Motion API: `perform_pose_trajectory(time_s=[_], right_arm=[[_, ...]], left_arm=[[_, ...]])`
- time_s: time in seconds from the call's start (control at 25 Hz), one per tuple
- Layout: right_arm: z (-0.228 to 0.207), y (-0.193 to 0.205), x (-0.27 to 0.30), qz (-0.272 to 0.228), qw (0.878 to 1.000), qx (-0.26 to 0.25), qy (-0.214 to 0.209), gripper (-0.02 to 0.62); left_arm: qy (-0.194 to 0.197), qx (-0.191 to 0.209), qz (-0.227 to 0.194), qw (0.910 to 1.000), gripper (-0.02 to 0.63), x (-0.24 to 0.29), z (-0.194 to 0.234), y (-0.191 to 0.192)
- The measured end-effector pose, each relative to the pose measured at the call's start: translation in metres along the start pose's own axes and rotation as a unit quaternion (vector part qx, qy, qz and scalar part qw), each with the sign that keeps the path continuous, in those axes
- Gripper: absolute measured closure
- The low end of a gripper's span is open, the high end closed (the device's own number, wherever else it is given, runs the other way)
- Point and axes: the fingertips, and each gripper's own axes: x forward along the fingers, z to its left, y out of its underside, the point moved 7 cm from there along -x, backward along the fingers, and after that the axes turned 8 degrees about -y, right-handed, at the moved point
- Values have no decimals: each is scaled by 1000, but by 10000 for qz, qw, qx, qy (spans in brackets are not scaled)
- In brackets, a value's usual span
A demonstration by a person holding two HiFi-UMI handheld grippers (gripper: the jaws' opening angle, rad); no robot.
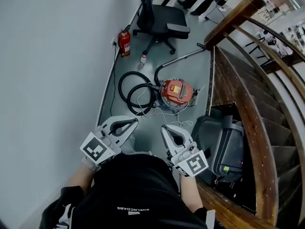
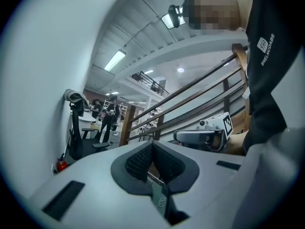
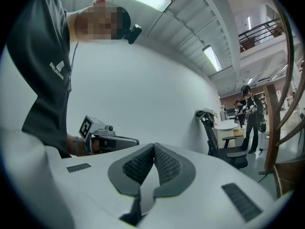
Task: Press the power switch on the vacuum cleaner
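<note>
The red canister vacuum cleaner (image 1: 176,93) stands on the grey floor ahead of me, with a yellow label on top. Its black hose (image 1: 136,93) lies coiled to its left and a metal wand (image 1: 183,57) runs off toward the stairs. No switch can be made out at this distance. My left gripper (image 1: 135,121) and right gripper (image 1: 165,127) are held close to my body, well short of the vacuum, both shut on nothing. The left gripper view shows its pads (image 2: 143,159) meeting; the right gripper view shows its pads (image 3: 164,162) meeting too. Neither gripper view shows the vacuum.
A white wall runs along the left, with a fire extinguisher (image 1: 124,43) and a small bottle (image 1: 143,59) at its foot. A black office chair (image 1: 159,17) stands beyond. A wooden staircase (image 1: 248,80) fills the right, with a grey-black case (image 1: 224,142) beside it. People (image 3: 249,116) stand far off.
</note>
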Motion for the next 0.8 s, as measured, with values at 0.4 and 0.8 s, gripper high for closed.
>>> perform_pose_trajectory(time_s=[0.4, 0.8], right_arm=[[-20, 0, 60, 147, 9998, 131, 98, 571], [-53, 11, 70, 416, 9986, 321, -73, 571]], left_arm=[[-27, -77, 231, 9997, 591, -3, 55, -7], [-19, -271, 288, 9992, 591, 26, 61, 3]])
